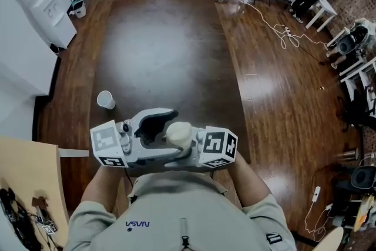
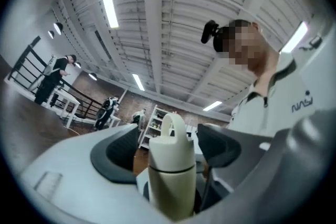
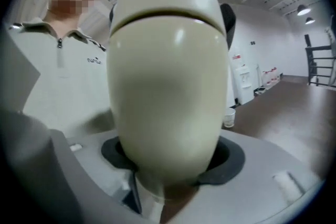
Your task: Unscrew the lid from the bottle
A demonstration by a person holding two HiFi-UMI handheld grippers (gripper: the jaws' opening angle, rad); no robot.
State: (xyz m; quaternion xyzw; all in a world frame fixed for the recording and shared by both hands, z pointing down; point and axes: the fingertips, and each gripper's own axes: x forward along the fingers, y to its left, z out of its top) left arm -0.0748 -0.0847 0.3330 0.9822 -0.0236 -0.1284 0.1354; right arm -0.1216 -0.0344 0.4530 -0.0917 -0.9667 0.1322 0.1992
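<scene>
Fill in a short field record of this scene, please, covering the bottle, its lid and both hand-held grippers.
bottle: cream, held in front of the person's chest
lid: on the bottle, loop handle on top
left hand-held gripper: jaws apart beside the bottle, pads off it
right hand-held gripper: shut on the bottle's body
table: dark wood, white paper cup standing on it

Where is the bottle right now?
Head view, bottom centre: the bottle is held up close to the person's shirt. The right tongs clamp its body, and its lid sits between the open left tongs.
</scene>
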